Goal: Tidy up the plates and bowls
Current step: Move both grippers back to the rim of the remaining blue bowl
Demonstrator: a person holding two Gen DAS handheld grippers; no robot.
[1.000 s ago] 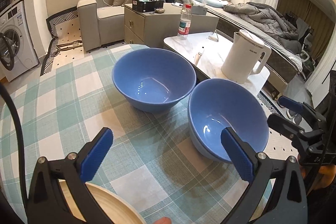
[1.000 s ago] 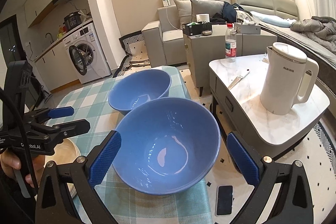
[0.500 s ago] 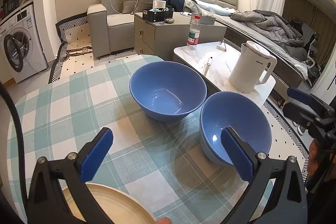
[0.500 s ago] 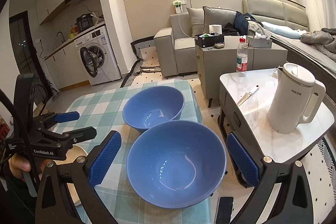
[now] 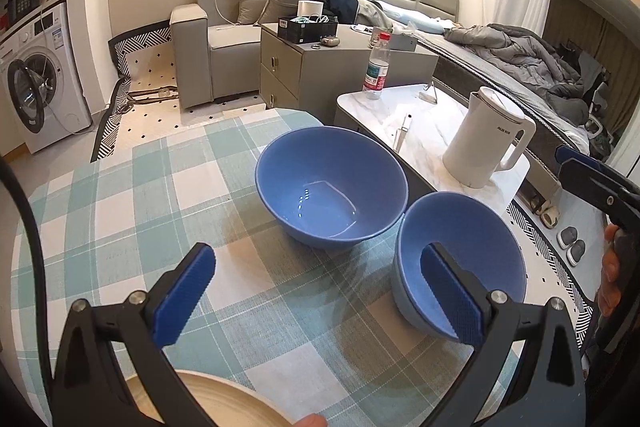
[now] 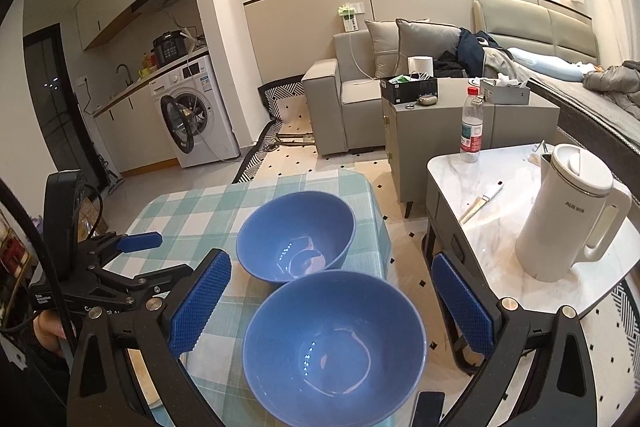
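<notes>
Two blue bowls stand side by side, almost touching, on the checked tablecloth [image 5: 120,227]. The far bowl [image 5: 332,187] [image 6: 296,239] is upright and empty. The near bowl [image 5: 460,255] [image 6: 334,343] sits at the table's right edge, partly behind my left gripper's right finger. A cream plate [image 5: 224,403] lies under my left gripper [image 5: 316,267], which is open above the cloth and holds nothing. My right gripper [image 6: 330,267] is open above and behind the near bowl, apart from it. Each gripper shows in the other's view: right gripper [image 5: 576,167], left gripper [image 6: 168,255].
A low marble side table [image 6: 500,163] stands right of the dining table with a white kettle [image 6: 572,219], a water bottle [image 6: 470,131] and a knife [image 6: 480,203]. A phone [image 6: 428,403] lies on the floor. Sofa, cabinet and washing machine [image 6: 192,119] stand farther back.
Both grippers have risen and drawn back from the bowls, which now look smaller and lower in both views. The bowls and plate have stayed in place. Both grippers stay open.
</notes>
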